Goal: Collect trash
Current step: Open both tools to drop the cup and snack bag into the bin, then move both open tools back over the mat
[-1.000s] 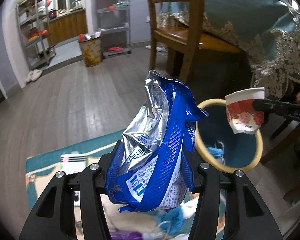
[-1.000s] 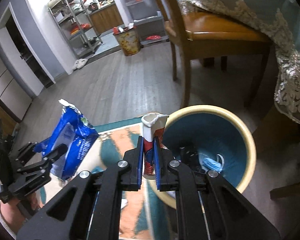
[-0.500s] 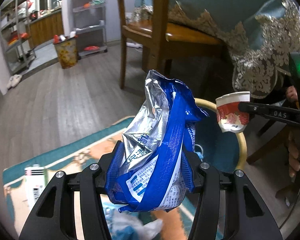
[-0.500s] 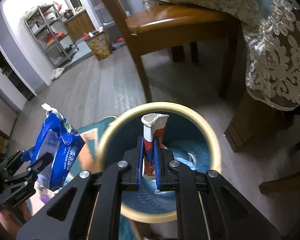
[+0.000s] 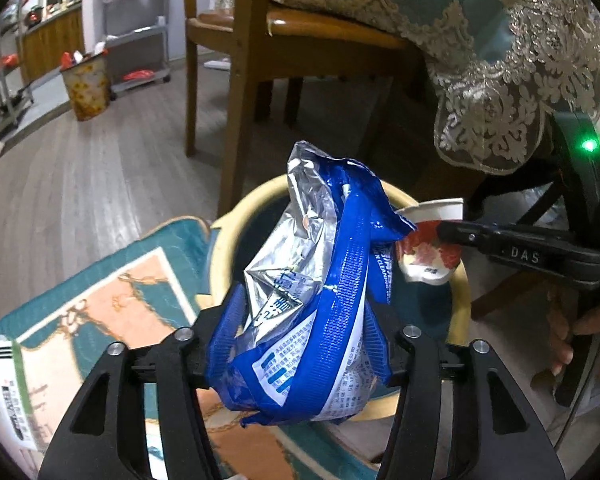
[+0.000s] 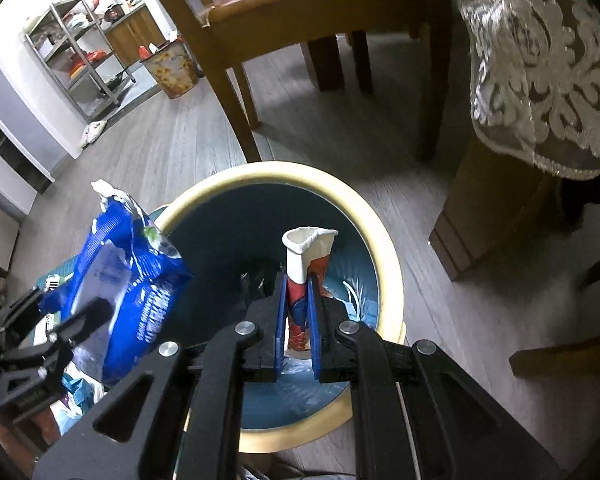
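Note:
My left gripper (image 5: 300, 344) is shut on a crumpled blue and silver snack bag (image 5: 312, 280) and holds it over the near rim of a round bin with a yellow rim (image 5: 224, 240) and dark blue inside. My right gripper (image 6: 298, 320) is shut on a squashed red and white paper cup (image 6: 306, 264), held above the bin's opening (image 6: 392, 264). The cup (image 5: 428, 248) and the right gripper also show at right in the left wrist view. The bag (image 6: 128, 276) shows at left in the right wrist view. Trash lies at the bin's bottom (image 6: 356, 300).
A wooden chair (image 5: 236, 60) and a table with a lace-edged cloth (image 5: 500, 80) stand just behind the bin. A patterned rug (image 5: 100, 300) with a white packet (image 5: 4, 392) and more scraps (image 6: 76, 392) lies at left. A second bin (image 5: 86, 84) stands far back.
Both grippers moved toward the bin. The cup went from beside the rim to above the opening. The bag now hangs over the bin's near edge.

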`<state>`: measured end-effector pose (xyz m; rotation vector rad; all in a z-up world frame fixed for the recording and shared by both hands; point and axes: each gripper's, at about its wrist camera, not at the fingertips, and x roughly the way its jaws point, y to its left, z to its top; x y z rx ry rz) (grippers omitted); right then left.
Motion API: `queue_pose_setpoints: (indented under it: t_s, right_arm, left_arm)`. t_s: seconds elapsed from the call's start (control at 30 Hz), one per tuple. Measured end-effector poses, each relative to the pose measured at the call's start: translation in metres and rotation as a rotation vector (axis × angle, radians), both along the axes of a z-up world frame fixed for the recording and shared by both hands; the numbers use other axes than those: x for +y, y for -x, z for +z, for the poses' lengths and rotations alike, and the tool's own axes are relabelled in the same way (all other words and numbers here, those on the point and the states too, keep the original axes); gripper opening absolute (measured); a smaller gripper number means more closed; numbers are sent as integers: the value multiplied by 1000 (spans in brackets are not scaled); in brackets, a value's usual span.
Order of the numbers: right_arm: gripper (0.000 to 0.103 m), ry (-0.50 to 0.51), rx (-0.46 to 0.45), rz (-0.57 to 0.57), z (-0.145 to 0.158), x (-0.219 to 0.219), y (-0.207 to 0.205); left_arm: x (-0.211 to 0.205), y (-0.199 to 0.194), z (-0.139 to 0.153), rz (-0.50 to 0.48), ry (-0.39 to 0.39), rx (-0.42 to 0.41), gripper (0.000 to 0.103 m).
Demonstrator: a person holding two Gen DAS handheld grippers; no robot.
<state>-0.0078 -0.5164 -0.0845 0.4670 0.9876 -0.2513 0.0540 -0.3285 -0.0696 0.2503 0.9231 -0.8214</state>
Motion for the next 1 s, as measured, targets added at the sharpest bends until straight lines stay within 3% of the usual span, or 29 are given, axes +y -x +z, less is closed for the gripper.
queue_pose_setpoints:
  t_s: [0.2, 0.33, 0.53, 0.8, 0.87, 1.0]
  right_arm:
    - [13, -3, -7, 18, 4, 7, -2]
    - [34, 10, -24, 32, 12, 14, -5]
    - [42, 35, -46, 59, 24, 29, -14]
    - [60, 84, -54, 127, 42, 69, -23]
    - [71, 92, -56, 139, 44, 79, -25]
    - [78, 109, -67, 179, 53, 102, -31]
  left_arm:
    - [8, 0, 5, 24, -9, -49, 73]
    - [22, -4, 15, 55, 6, -57, 74]
    - [51, -2, 33, 87, 1, -99, 75]
    - [116, 1, 71, 187, 34, -130, 77]
    - [135, 1, 79, 214, 41, -133, 79]
    - [182, 2, 95, 292, 43, -160, 80]
